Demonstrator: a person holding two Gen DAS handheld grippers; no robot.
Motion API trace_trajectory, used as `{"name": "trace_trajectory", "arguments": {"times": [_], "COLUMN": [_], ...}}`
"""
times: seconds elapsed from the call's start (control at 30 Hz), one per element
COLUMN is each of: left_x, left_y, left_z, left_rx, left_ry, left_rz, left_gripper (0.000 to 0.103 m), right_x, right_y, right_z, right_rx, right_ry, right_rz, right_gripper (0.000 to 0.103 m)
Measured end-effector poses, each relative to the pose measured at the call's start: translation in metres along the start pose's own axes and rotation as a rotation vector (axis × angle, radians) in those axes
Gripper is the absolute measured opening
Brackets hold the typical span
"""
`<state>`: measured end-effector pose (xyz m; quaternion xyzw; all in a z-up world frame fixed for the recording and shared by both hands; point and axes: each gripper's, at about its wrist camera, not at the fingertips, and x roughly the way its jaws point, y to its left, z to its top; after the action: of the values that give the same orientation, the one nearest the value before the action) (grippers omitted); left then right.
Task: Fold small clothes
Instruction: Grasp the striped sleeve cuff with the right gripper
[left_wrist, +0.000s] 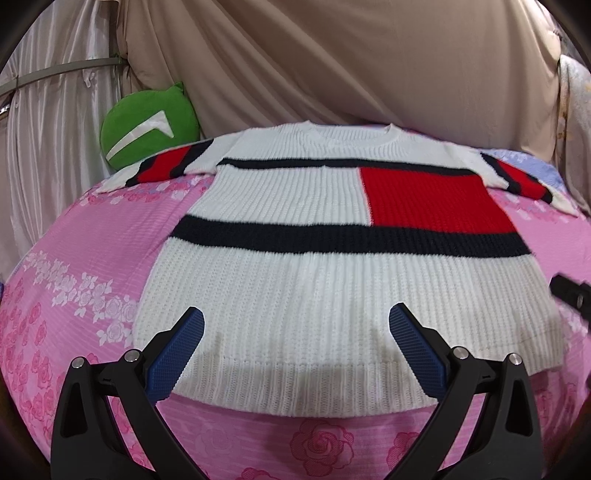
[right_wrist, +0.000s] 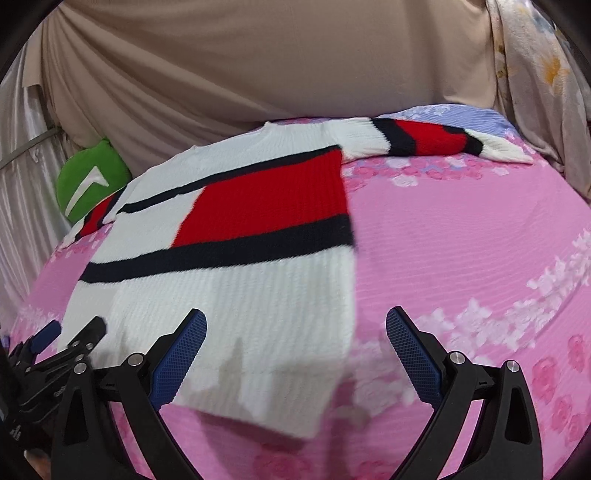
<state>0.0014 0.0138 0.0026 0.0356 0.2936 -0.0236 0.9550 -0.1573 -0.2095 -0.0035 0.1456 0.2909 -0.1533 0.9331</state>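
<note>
Lying flat and face up, fully spread: white ribbed knit sweater (left_wrist: 295, 280) with red chest block, two dark navy bands, sleeves stretching out to both sides, each carrying red and navy stripes, neck pointing away, hem facing near.

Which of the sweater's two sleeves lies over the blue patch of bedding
The sleeve on the red-panel side of the sweater; its end lies on the blue bedding, while the other sleeve ends beside the green cushion.
</note>
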Motion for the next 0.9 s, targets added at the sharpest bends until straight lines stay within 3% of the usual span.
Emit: {"name": "trace_trajectory", "arguments": {"times": [0.13,0.3,0.47,0.53,0.63,0.73,0.77,0.8,0.9], "left_x": [-0.005,0.015,0.044,0.053,0.067,0.081,0.086,0.089,0.097], "left_y": [0.011,0.026,0.032,0.032,0.034,0.037,0.038,0.039,0.039], "left_z": [0.027,0.069,0.095,0.102,0.11,0.118,0.12,0.121,0.127], "left_rx": [0.033,0.006,-0.003,0.004,0.002,-0.023,-0.034,-0.041,-0.054], "left_ry": [-0.054,-0.035,-0.002,0.007,0.02,0.05,0.057,0.061,0.063], "left_rz": [0.019,-0.016,-0.029,-0.035,-0.028,-0.055,-0.06,-0.058,-0.044], "left_gripper": [0.098,0.098,0.098,0.098,0.098,0.098,0.098,0.098,0.098], "right_x": [0.017,0.071,0.119,0.133,0.157,0.176,0.179,0.179,0.161], "right_y": [-0.079,-0.214,-0.291,-0.307,-0.328,-0.335,-0.333,-0.329,-0.287], "right_z": [0.059,0.126,0.161,0.169,0.176,0.184,0.19,0.198,0.239], "right_rx": [0.036,0.331,0.486,0.524,0.596,0.66,0.663,0.663,0.578], "right_ry": [-0.05,-0.013,0.019,0.031,0.058,0.057,0.044,0.029,-0.096], "right_rz": [-0.118,-0.146,-0.183,-0.186,-0.142,-0.09,-0.081,-0.078,-0.023], "right_gripper": [0.096,0.092,0.082,0.079,0.06,0.034,0.016,0.011,0.01]}}
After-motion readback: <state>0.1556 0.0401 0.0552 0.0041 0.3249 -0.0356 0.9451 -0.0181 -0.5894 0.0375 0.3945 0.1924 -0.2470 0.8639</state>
